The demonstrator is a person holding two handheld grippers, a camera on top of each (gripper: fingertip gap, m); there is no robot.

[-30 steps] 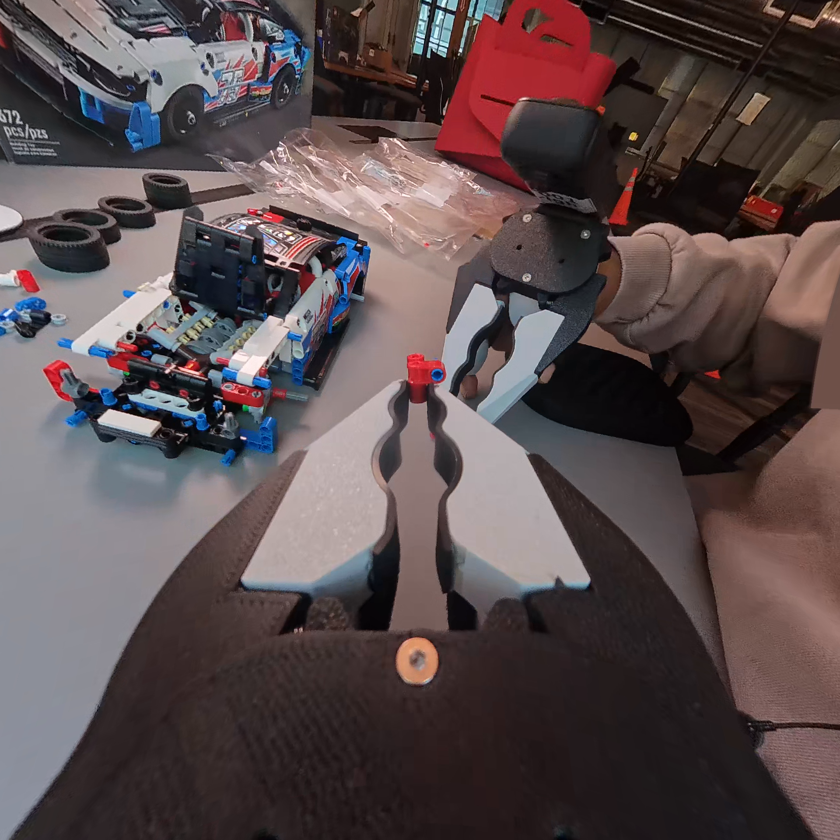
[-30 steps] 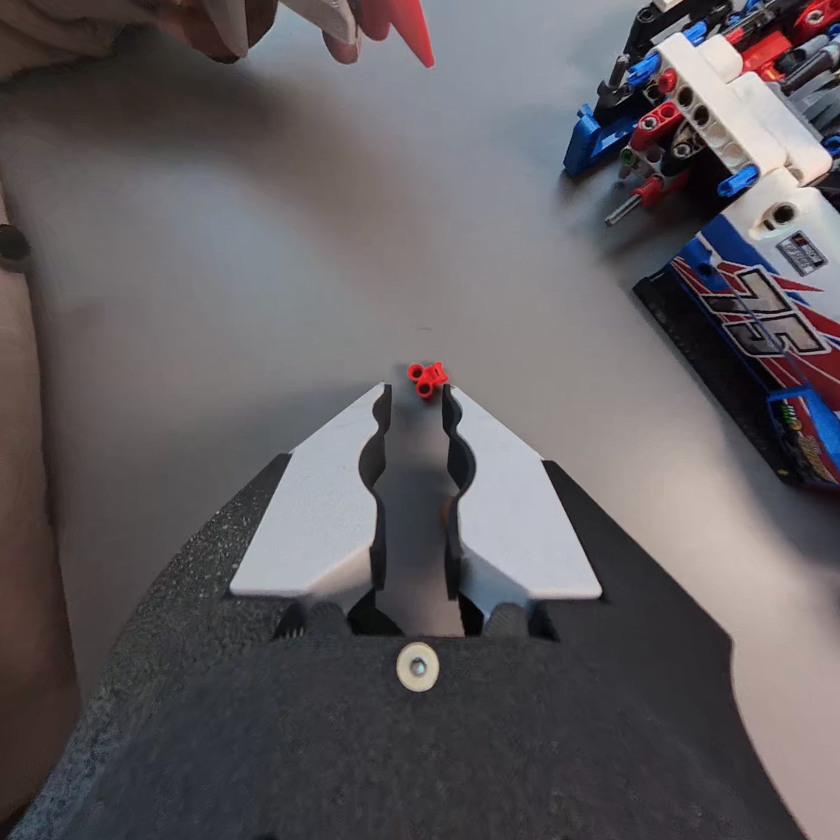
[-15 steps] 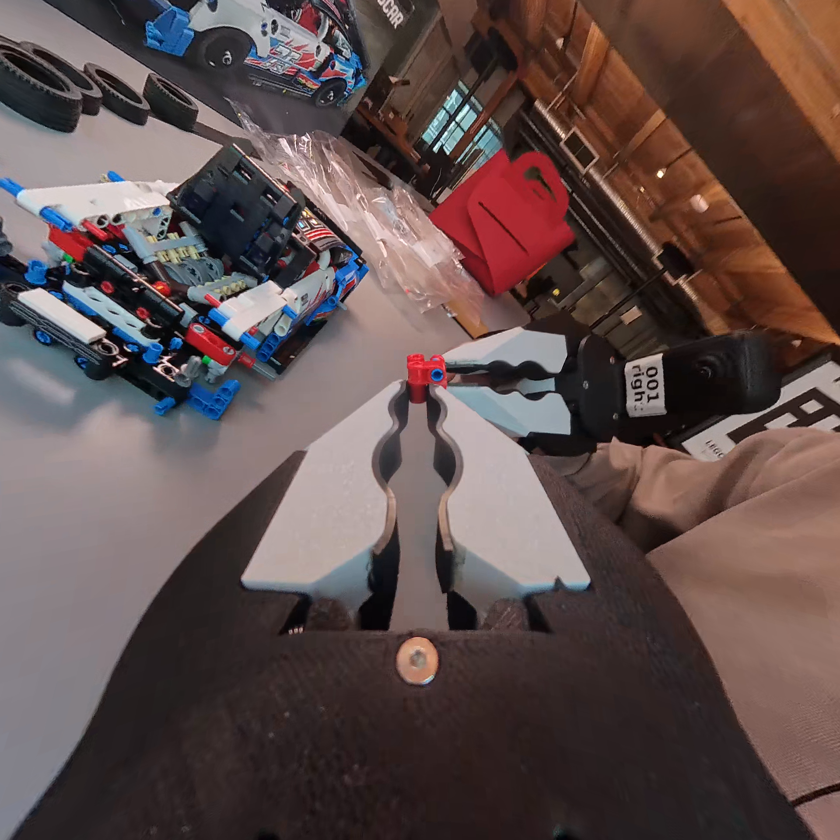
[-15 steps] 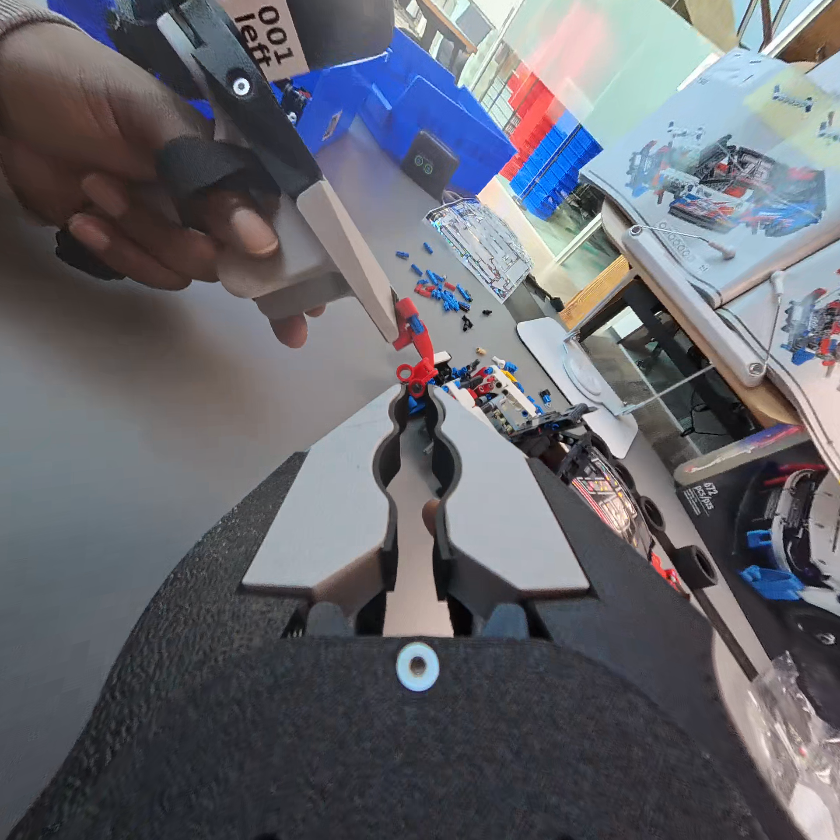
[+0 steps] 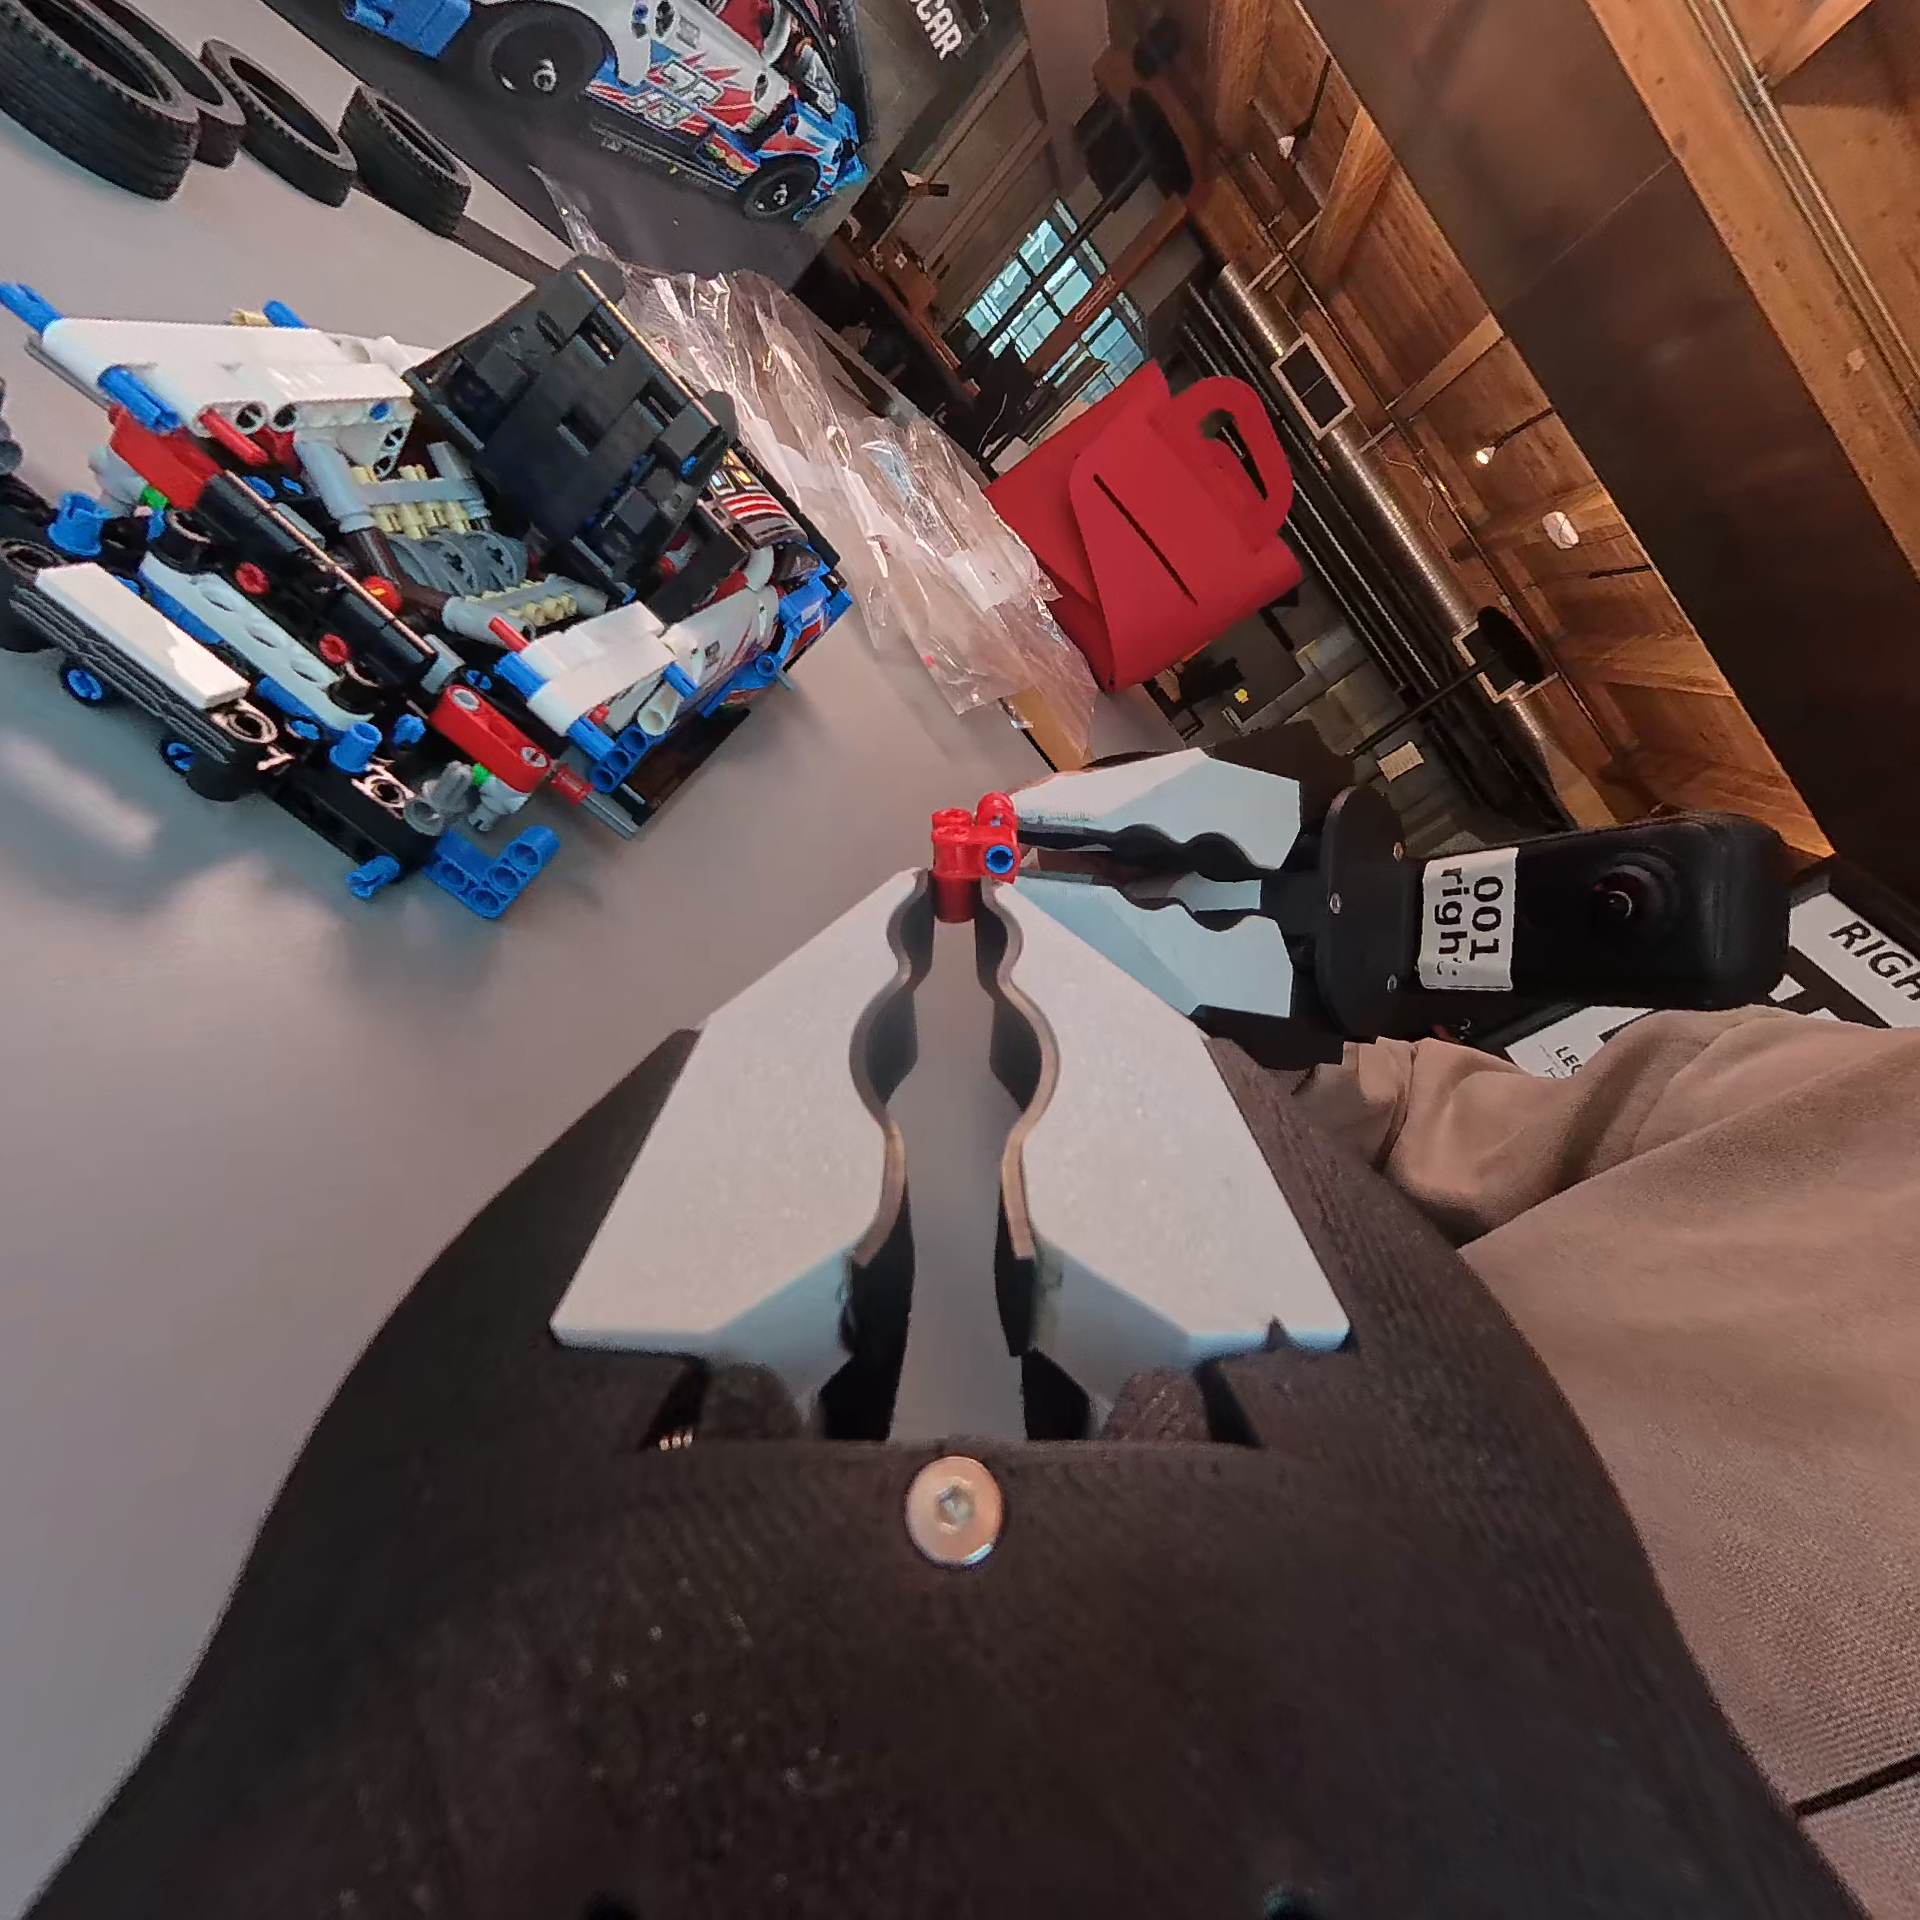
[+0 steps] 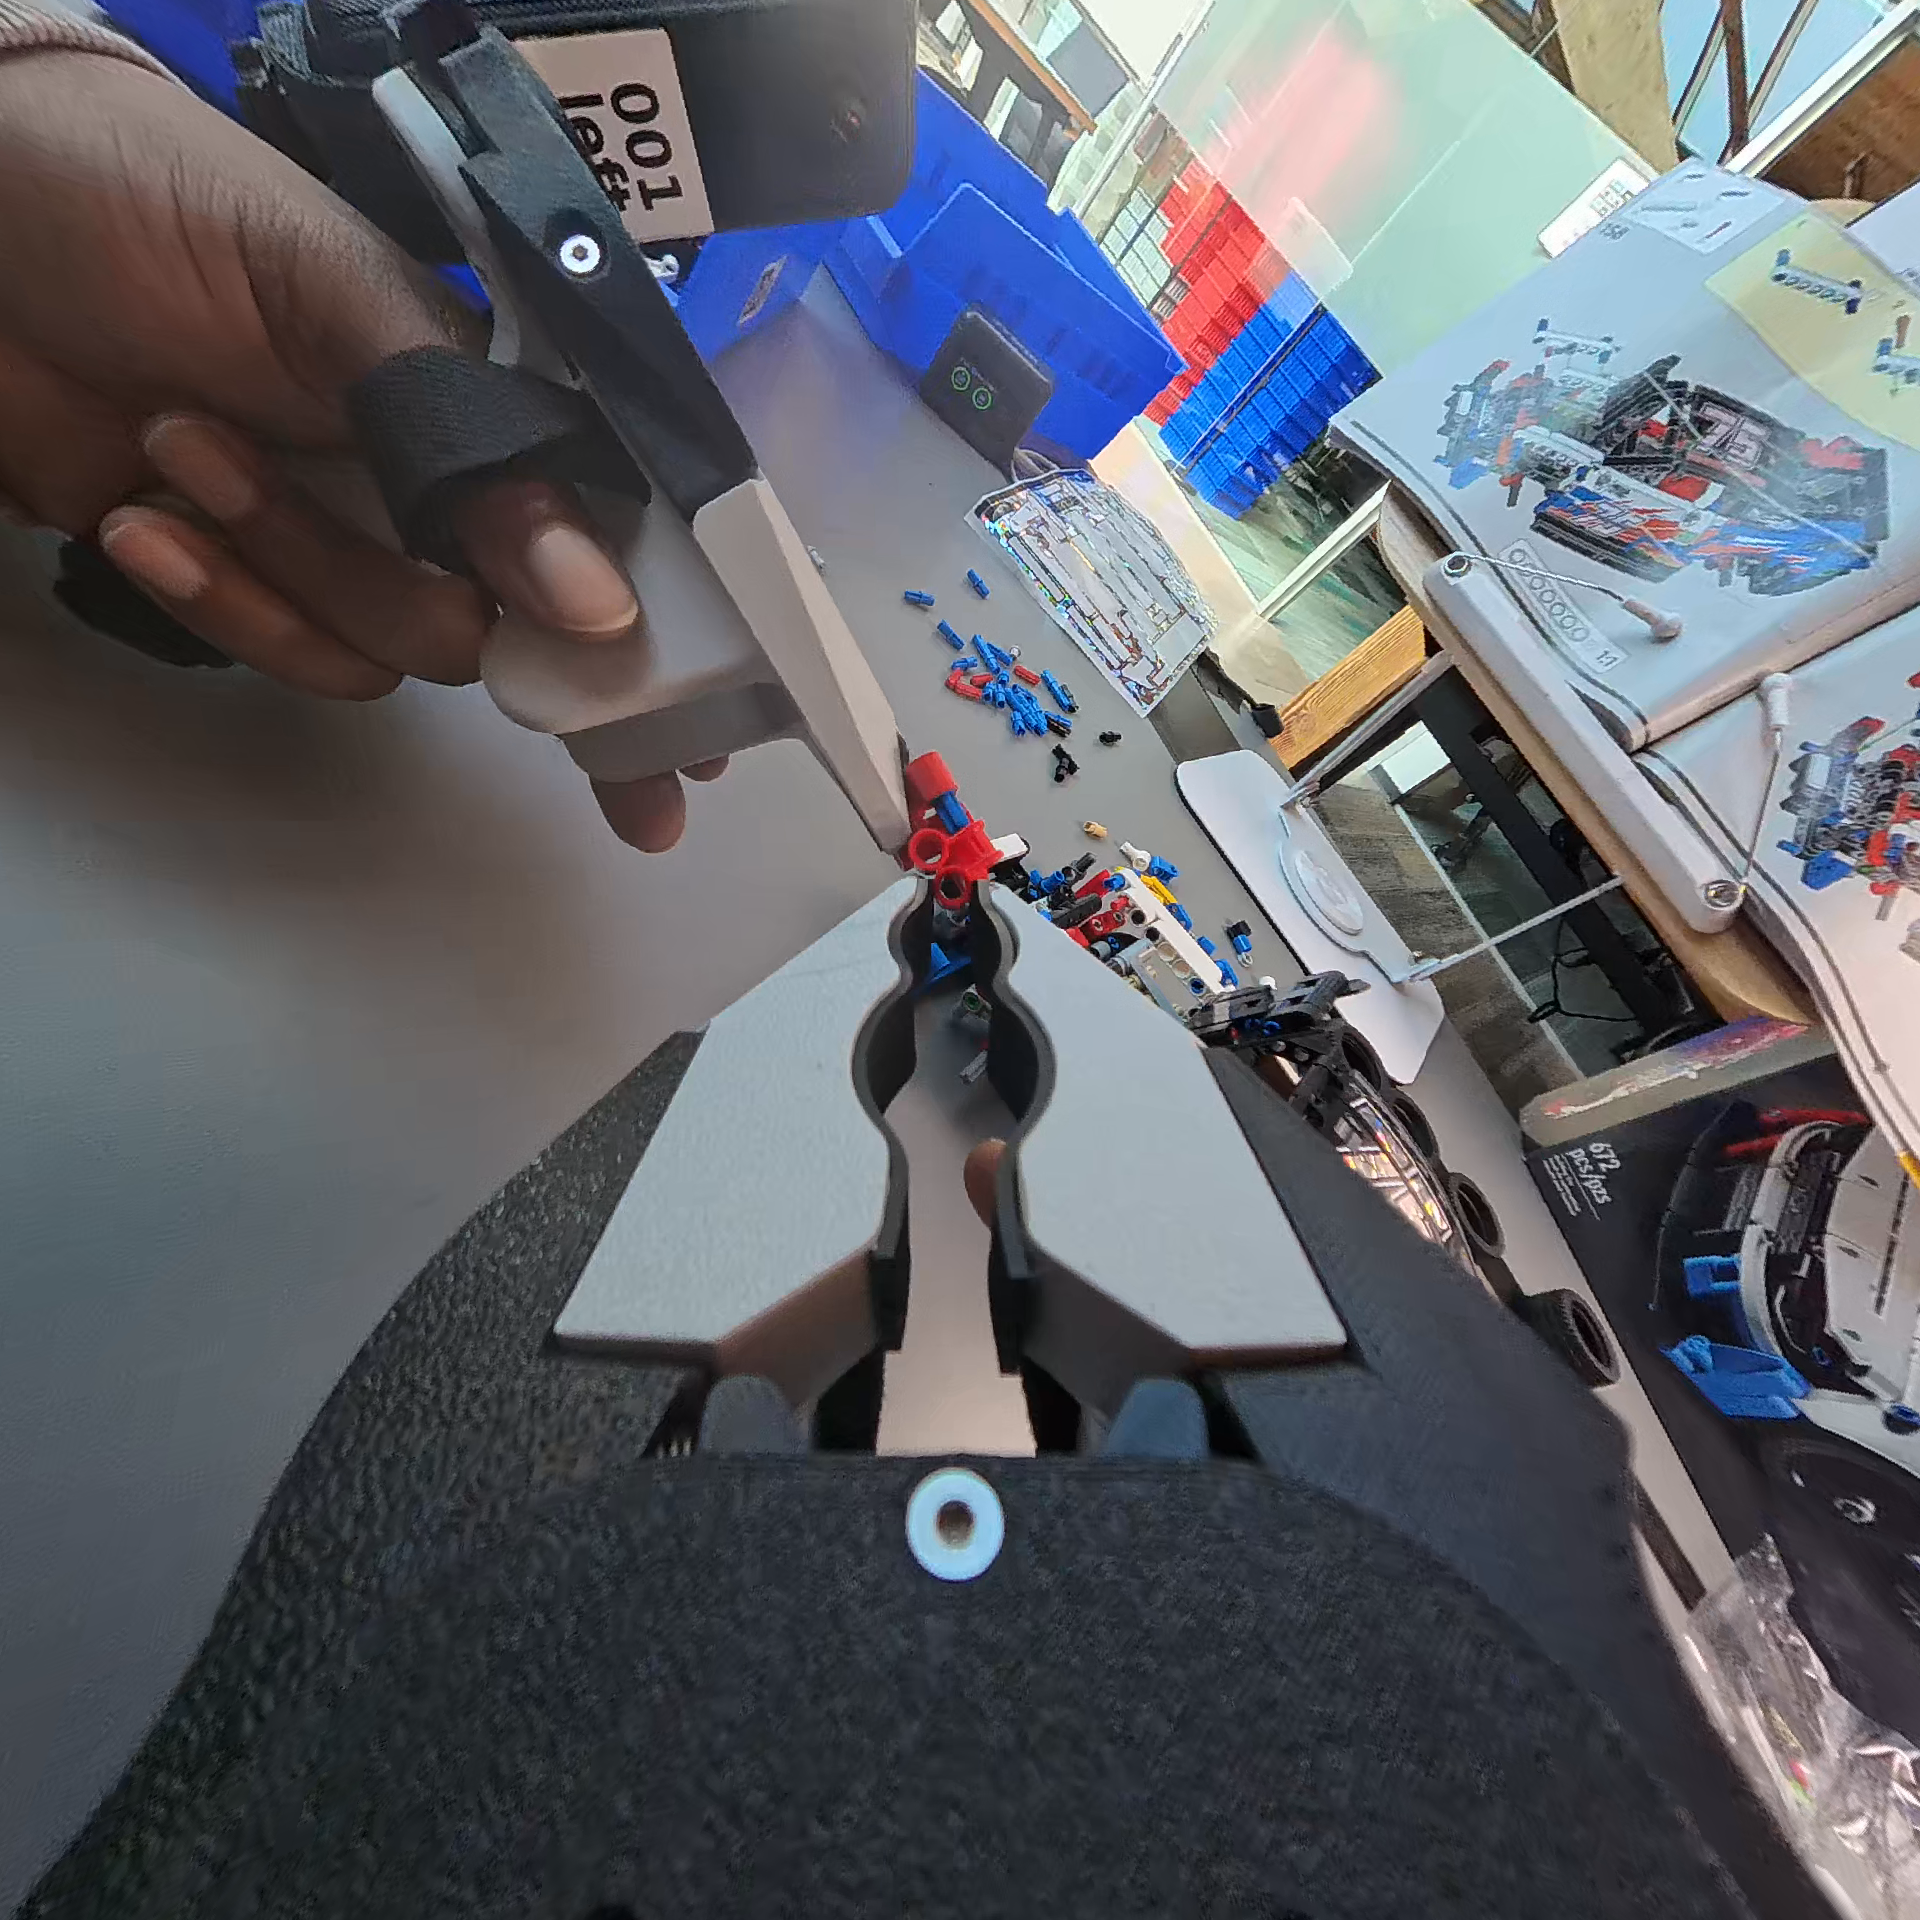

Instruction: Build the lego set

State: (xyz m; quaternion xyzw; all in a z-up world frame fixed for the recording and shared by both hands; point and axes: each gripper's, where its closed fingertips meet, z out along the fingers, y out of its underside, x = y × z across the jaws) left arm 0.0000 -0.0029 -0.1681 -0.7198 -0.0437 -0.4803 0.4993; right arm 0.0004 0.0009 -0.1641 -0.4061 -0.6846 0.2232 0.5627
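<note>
My left gripper (image 5: 961, 883) is shut on a small red connector (image 5: 956, 857) with a blue pin in its side. My right gripper (image 6: 951, 891) is shut on another small red connector (image 6: 943, 854). The two grippers meet tip to tip above the grey table (image 5: 312, 1039), and the two red pieces touch. The right gripper (image 5: 1023, 847) comes in from the right in the left wrist view. The left gripper (image 6: 902, 821) comes from the upper left in the right wrist view, held by a hand (image 6: 260, 468). The part-built race car (image 5: 416, 582) sits on the table to the left.
Black tyres (image 5: 104, 94), the set's box (image 5: 623, 62), empty plastic bags (image 5: 883, 499) and a red bag (image 5: 1164, 520) lie behind the car. Loose blue and red pins (image 6: 1008, 686), a sticker sheet (image 6: 1091, 582) and an instruction booklet on a stand (image 6: 1714, 468) lie farther off.
Both grippers have lifted and tilted from the table. The right one, pointing down a second ago, has swung up and brought its red piece against the left one's piece.
</note>
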